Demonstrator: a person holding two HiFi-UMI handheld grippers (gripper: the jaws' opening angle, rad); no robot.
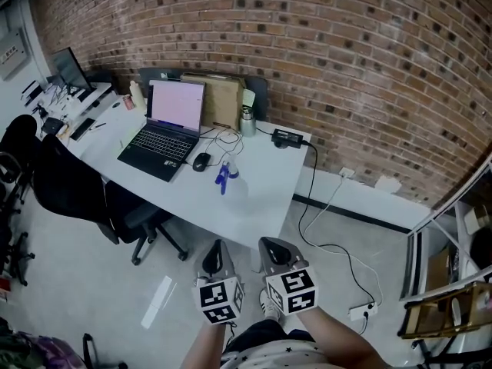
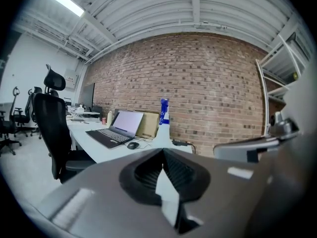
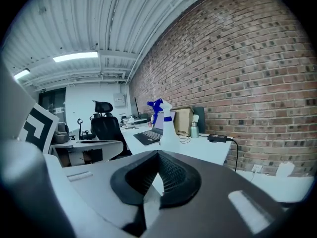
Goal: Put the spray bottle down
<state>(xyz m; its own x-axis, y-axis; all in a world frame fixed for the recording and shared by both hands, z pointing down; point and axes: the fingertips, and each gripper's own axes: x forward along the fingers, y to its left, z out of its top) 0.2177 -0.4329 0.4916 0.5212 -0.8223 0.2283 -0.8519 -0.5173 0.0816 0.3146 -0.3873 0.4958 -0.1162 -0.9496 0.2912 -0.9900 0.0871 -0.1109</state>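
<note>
Standing upright on the white table (image 1: 261,194) near the mouse (image 1: 201,161), your spray bottle (image 1: 224,177) has a pale body and a blue trigger head. Your left gripper (image 1: 216,246) and right gripper (image 1: 273,244) have their jaws closed on nothing, well apart from it.

Left gripper (image 1: 216,252) and right gripper (image 1: 274,250) hang side by side, near the body, both aimed toward the far side and tipped slightly down. Jaws are pressed together on each, nothing between them.

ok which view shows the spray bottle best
Right gripper view: the spray bottle appears largest and side-on, with its blue trigger head and pale body clear. Left gripper view shows it smaller and farther off. Head view shows it tiny, from above.
</note>
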